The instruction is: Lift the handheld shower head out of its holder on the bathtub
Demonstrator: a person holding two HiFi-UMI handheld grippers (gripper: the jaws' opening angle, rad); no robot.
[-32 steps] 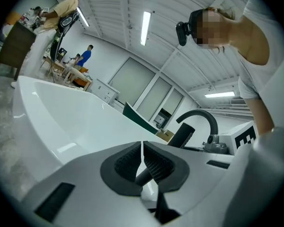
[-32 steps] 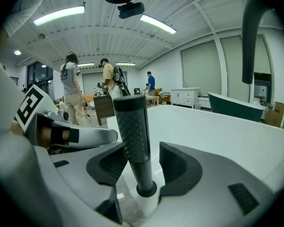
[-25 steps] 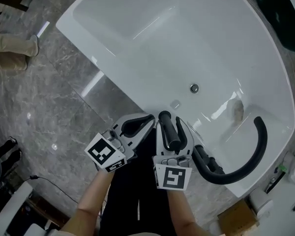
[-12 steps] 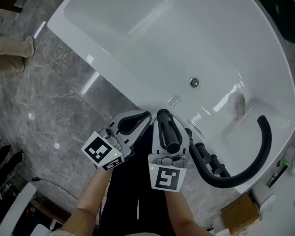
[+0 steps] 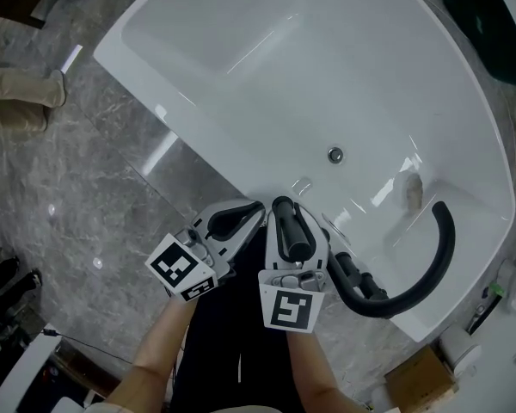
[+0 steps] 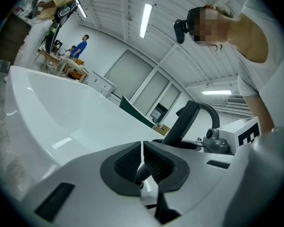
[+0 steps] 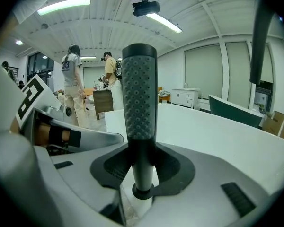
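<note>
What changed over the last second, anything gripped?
The jaws of the right gripper have just been closing around the shower head and now clamp its handle. The shower head still sits in its holder on the bathtub, not lifted. The left gripper stays shut and empty beside it.

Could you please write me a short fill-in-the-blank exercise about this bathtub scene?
1. The jaws of the right gripper clamp the shower head by its ____.
2. The left gripper holds ____ between its shut jaws.
3. The bathtub is ____ in colour.
4. In the head view, the curved black spout lies to the shower head's ____.
Missing words: handle; nothing; white; right.
Note: the right gripper's jaws have just been closing on the shower head.
</note>
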